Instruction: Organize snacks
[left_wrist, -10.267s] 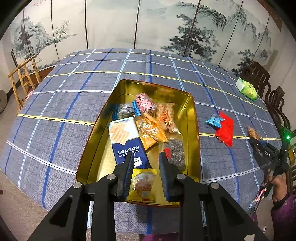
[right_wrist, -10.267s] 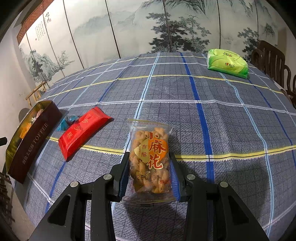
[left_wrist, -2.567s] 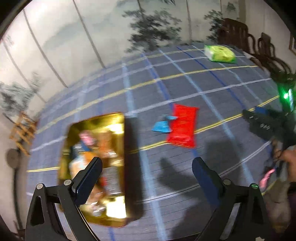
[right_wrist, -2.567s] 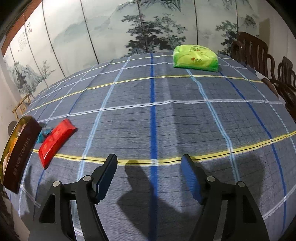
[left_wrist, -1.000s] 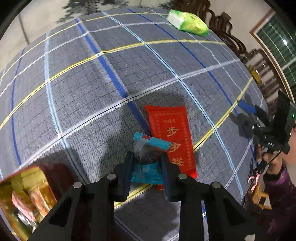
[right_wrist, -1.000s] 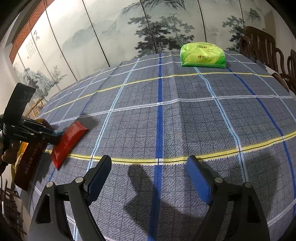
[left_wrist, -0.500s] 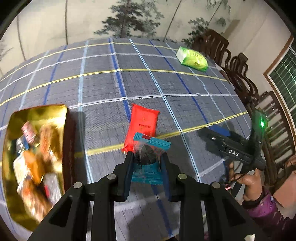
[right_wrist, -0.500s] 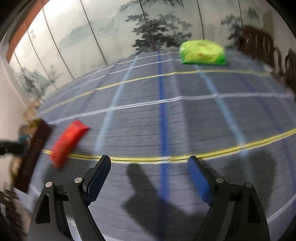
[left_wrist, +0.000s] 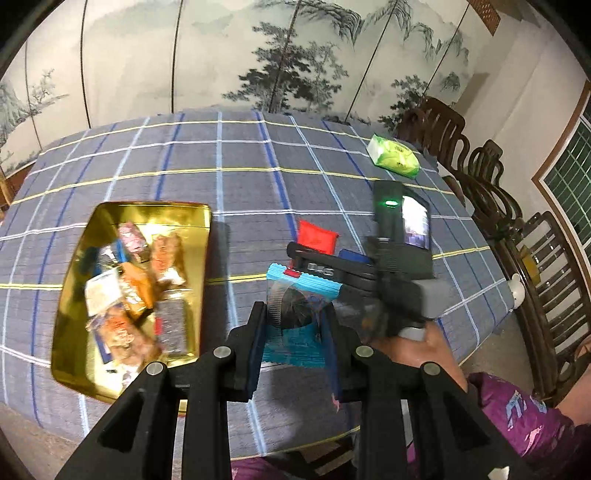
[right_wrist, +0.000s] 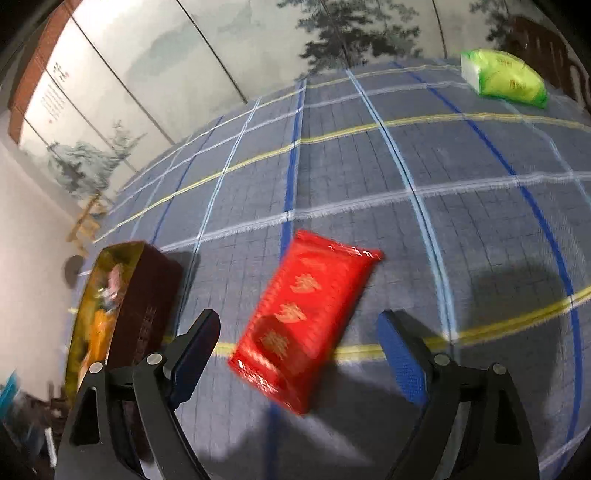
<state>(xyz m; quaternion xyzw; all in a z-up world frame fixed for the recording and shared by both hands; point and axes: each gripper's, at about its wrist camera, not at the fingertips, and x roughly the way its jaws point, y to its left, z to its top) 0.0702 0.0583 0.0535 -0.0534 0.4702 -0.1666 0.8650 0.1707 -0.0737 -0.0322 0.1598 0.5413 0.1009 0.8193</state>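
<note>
Blue-wrapped snack packet (left_wrist: 299, 314) is gripped by the left tongs (left_wrist: 293, 334) (raised above the counter (left_wrist: 243, 155)). The right tongs (right_wrist: 299, 354) are spread wide over the red packet (right_wrist: 306, 314).

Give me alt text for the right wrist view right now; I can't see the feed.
The open right gripper hovers over a red snack packet lying on the blue plaid tablecloth. A gold tin of snacks sits at left, and a green packet lies at the far right of the table.
</note>
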